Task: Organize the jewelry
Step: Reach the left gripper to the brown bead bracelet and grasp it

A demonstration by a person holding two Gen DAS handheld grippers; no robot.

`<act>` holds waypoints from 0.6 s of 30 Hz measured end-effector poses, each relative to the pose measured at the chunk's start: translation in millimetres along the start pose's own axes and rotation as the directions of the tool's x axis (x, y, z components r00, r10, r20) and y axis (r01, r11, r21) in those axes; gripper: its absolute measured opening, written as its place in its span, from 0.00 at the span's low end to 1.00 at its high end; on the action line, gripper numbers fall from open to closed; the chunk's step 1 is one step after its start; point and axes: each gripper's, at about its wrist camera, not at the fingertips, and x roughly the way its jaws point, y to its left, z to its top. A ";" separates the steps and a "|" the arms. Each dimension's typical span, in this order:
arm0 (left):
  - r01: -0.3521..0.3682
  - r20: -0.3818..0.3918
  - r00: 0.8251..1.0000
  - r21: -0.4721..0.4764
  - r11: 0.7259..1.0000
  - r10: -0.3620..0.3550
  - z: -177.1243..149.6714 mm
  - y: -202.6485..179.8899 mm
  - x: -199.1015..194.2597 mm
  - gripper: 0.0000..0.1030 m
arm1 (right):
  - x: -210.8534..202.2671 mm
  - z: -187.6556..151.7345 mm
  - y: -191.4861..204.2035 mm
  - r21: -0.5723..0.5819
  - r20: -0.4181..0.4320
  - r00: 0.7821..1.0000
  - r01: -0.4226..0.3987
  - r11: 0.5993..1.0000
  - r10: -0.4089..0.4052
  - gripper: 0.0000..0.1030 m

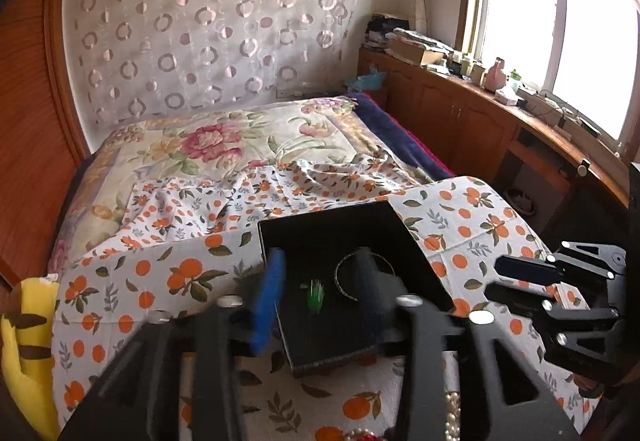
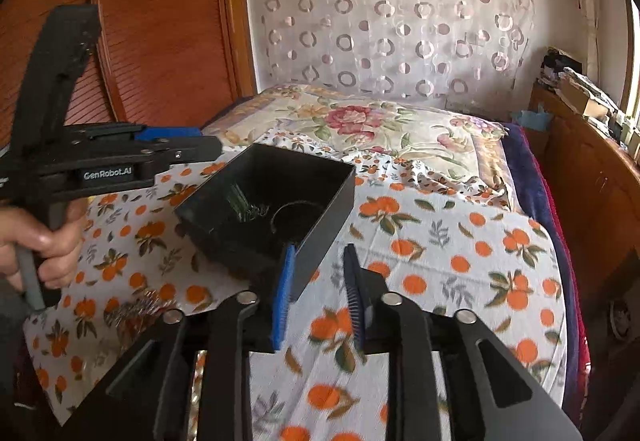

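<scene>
Black jewelry box (image 2: 276,201) on the orange-print cloth (image 2: 440,253) already holds a bangle (image 1: 362,277) and a green piece (image 1: 315,295), while pearls (image 1: 452,413) lie outside, and both the left gripper (image 1: 320,289) and right gripper (image 2: 320,293) have jaws released, empty.

Black box (image 1: 404,241), orange-print white cloth (image 1: 472,217) (green leaves), floral quilt (image 1: 208,145)

Box (image 1: 352,225) sat on cloth-covered table (image 1: 480,225), bed (image 1: 224,145) behind. Bangle (image 1: 347,291) and small ring (image 1: 315,295) lay inside box. Left gripper (image 1: 320,281) above box; right gripper (image 2: 320,281) beside box's right wall.
</scene>
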 end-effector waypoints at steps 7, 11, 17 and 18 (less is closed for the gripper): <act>0.009 -0.013 1.000 0.004 1.000 -0.009 -39.8 -1.6 -27.9 0.47 | -25.6 -35.9 21.0 -0.013 -0.001 0.999 -0.047 0.999 0.047 0.28; 0.018 -0.028 0.999 0.001 1.000 -0.018 -65.1 -3.6 -41.5 0.47 | -34.5 -56.9 29.6 -0.022 -0.020 0.999 -0.037 0.999 0.036 0.28; 0.038 -0.046 0.998 -0.014 0.999 -0.038 -99.4 -13.1 -57.4 0.49 | -44.5 -85.5 30.7 -0.006 -0.056 0.998 -0.028 1.000 0.028 0.28; 0.035 -0.051 0.998 -0.010 0.999 -0.036 -103.8 -15.7 -58.4 0.49 | -45.7 -90.3 30.6 -0.010 -0.062 0.998 -0.021 1.000 0.020 0.28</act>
